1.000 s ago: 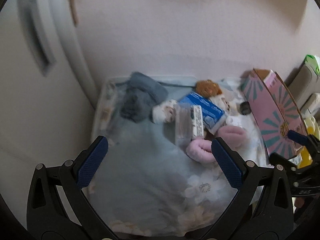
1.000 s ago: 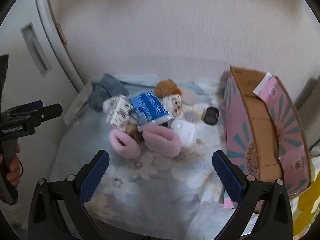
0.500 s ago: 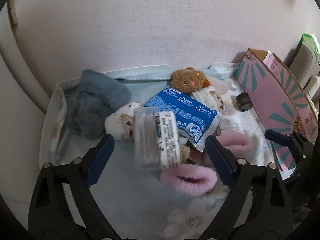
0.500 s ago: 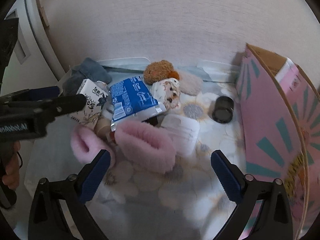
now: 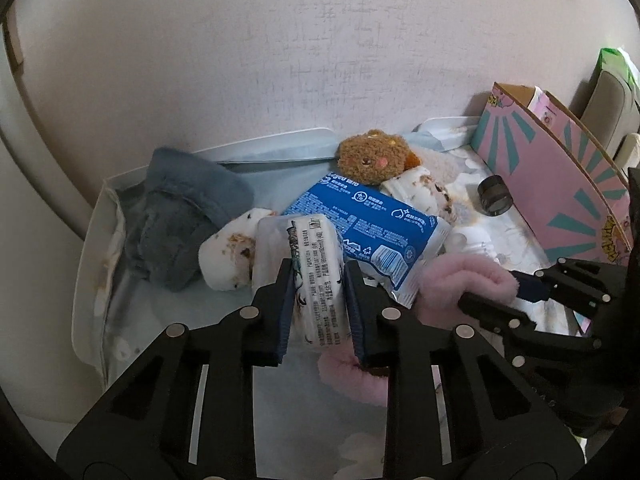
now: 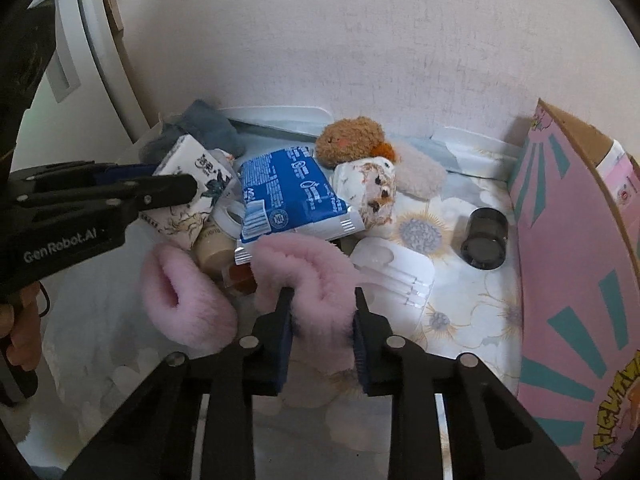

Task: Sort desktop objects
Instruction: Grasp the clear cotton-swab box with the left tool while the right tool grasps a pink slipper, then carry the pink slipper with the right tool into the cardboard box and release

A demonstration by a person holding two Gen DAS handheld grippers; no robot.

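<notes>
**Both grippers close on their picks in the pile**

Between the jaws of the left gripper [image 5: 318, 304] sits a white printed tissue pack [image 5: 318, 280]; the pads, spread wide a second ago, now press its two sides, nearly shut. The right gripper [image 6: 322, 332] is closing in the same way on a pink fluffy slipper [image 6: 304, 276], its jaws sinking into the fur, where a moment earlier they stood wide above the heap. Both grippers have also dropped toward the pile.

Just beyond the left jaws lies a blue wipes packet [image 5: 368, 224], with a brown plush toy [image 5: 372, 158] behind it and a grey cloth [image 5: 180, 216] off to their left. Left of the right jaws rests the second pink slipper [image 6: 180, 300]; ahead and to their right are a white case [image 6: 394, 272] and a small black jar [image 6: 486, 238]. Far right of both stands the pink carton [image 6: 576, 280], open at the top.

Two grasps look about made, so lifting and carrying, probably into the carton, would follow. The slipper's soft fur may yield; the blue packet overlaps it and could drag.
</notes>
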